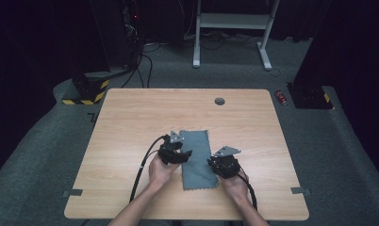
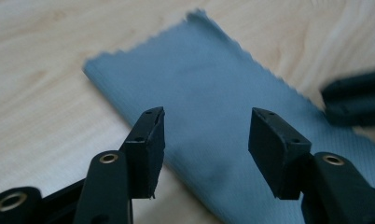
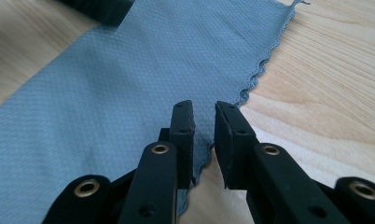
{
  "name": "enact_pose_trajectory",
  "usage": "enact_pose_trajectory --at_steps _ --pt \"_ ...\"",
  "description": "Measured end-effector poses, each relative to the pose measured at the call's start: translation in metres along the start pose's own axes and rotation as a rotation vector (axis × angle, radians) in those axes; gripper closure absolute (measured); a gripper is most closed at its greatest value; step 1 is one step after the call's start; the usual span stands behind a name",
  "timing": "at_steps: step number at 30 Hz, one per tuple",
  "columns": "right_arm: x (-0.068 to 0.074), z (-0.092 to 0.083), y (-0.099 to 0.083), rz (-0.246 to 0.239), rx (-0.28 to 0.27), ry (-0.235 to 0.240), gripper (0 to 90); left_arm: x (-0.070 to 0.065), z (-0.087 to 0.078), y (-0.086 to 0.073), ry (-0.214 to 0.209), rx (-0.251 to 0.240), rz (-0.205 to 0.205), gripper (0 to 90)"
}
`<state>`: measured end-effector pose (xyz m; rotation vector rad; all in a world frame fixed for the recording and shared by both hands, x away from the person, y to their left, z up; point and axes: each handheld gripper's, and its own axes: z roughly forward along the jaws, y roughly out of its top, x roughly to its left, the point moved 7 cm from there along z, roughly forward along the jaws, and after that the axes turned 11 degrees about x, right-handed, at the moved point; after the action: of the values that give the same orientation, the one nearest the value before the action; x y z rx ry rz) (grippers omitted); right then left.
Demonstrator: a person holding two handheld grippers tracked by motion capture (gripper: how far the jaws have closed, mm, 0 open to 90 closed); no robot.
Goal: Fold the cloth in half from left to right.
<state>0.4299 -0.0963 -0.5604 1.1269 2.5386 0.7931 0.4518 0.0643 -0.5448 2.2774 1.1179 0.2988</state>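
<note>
From where I stand there is no word, brand or number I can read on anything, neither on the worktop (image 1: 131, 113) nor on the grey cloth (image 1: 197, 160) lying on it. The one sign is a band of yellow and black warning stripes along the dark block (image 1: 86, 92) on the floor past the worktop's far left corner. A small red can (image 1: 282, 97) lies on the floor to the right; its print is too small to make out.

Lab: dark curtains, cables (image 1: 143, 70), hazard-striped base (image 1: 86, 96), lone wooden table (image 1: 131, 117).
</note>
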Motion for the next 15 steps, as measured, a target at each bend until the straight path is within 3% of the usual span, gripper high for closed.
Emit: enact_pose_trajectory --at_steps 4,6,11,14,15 --pt "-0.006 0.009 0.002 0.008 0.022 -0.002 77.4 -0.005 0.005 -0.02 0.006 0.03 -0.006 45.2" --pt "-0.009 0.011 0.004 0.015 0.022 -0.011 77.5 -0.004 0.006 -0.028 0.037 0.044 0.004 45.2" --pt "-0.019 0.015 0.01 0.014 0.021 -0.037 78.0 -0.001 0.001 -0.036 0.064 0.031 -0.015 44.8" --pt "-0.022 0.015 0.012 0.016 0.037 -0.06 78.1 -0.01 -0.008 -0.042 0.02 0.004 -0.032 44.5" --pt "-0.021 0.014 0.011 0.019 0.037 -0.057 77.6 -0.014 -0.01 -0.044 0.015 0.0 -0.02 44.3"
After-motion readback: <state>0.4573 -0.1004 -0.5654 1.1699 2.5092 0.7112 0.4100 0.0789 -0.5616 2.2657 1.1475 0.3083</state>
